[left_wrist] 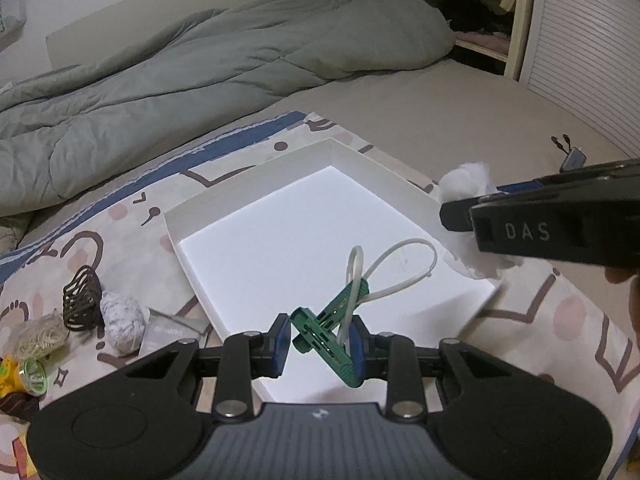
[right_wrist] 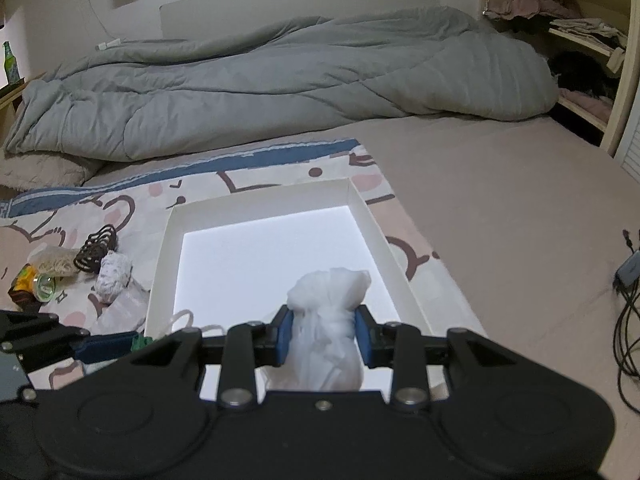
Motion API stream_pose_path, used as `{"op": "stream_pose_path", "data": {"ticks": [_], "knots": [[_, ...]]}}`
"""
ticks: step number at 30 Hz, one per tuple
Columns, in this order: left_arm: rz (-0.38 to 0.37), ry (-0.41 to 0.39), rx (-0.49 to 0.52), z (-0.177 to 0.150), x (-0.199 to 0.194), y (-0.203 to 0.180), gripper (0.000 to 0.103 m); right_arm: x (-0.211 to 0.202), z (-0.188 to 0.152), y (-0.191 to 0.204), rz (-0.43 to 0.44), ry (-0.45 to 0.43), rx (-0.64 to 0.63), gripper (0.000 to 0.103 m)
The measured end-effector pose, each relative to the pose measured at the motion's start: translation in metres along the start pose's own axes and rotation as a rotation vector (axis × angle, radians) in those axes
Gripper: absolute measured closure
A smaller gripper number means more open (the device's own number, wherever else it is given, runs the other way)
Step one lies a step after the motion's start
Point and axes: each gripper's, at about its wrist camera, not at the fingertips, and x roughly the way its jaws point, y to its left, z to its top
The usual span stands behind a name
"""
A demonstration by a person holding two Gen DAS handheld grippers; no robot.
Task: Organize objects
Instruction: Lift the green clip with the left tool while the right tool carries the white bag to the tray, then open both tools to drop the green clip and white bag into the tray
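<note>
the white cardboard tray [right_wrist: 256, 196] on the bed is bare inside, so the sorting has barely begun. the left claw [left_wrist: 318, 344] is clamped on a ribbed green plastic clip [left_wrist: 332, 332] with looped white zip ties [left_wrist: 394, 268], over the tray's near edge. the right claw [right_wrist: 323, 336] pinches a soft, crinkly white bag [right_wrist: 328, 300] above the tray. a dark woven hair clip [right_wrist: 98, 250], a crumpled wad [right_wrist: 114, 276] and a green can [right_wrist: 44, 286] wait on the patterned sheet at left.

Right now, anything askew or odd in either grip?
Yes. The left tool holds the green clip crooked: it sits diagonally between the pads, pressed toward the right-hand one, white zip ties looping loose above the white tray. The right tool grips its white bag squarely.
</note>
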Motion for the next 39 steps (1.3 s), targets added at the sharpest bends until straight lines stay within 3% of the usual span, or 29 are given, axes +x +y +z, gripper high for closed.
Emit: {"op": "stream_pose_path", "data": {"ticks": [4, 13, 18, 22, 26, 28, 32, 39], "knots": [[-0.022, 0.049, 0.000, 0.019, 0.011, 0.001, 0.071, 0.006, 0.016, 0.000, -0.014, 0.019, -0.014, 0.069], [0.005, 0.131, 0.004, 0.035, 0.043, 0.005, 0.070, 0.034, 0.041, -0.011, -0.057, 0.082, 0.029, 0.069], [-0.025, 0.163, -0.030, 0.025, 0.059, 0.009, 0.070, 0.058, 0.034, -0.013, -0.054, 0.152, 0.048, 0.069], [-0.019, 0.177, 0.033, 0.017, 0.064, 0.004, 0.070, 0.070, 0.020, -0.009, -0.025, 0.188, 0.042, 0.069], [-0.019, 0.188, 0.034, 0.012, 0.067, 0.007, 0.070, 0.076, 0.015, -0.006, -0.015, 0.207, 0.024, 0.069], [-0.017, 0.187, 0.033, 0.011, 0.068, 0.007, 0.069, 0.078, 0.016, -0.006, -0.018, 0.207, 0.025, 0.069], [-0.015, 0.173, 0.049, 0.011, 0.067, 0.005, 0.056, 0.077, 0.015, -0.007, -0.020, 0.207, 0.023, 0.068], [-0.024, 0.172, 0.045, 0.013, 0.065, 0.004, 0.052, 0.079, 0.008, -0.012, -0.029, 0.227, 0.015, 0.051]]}}
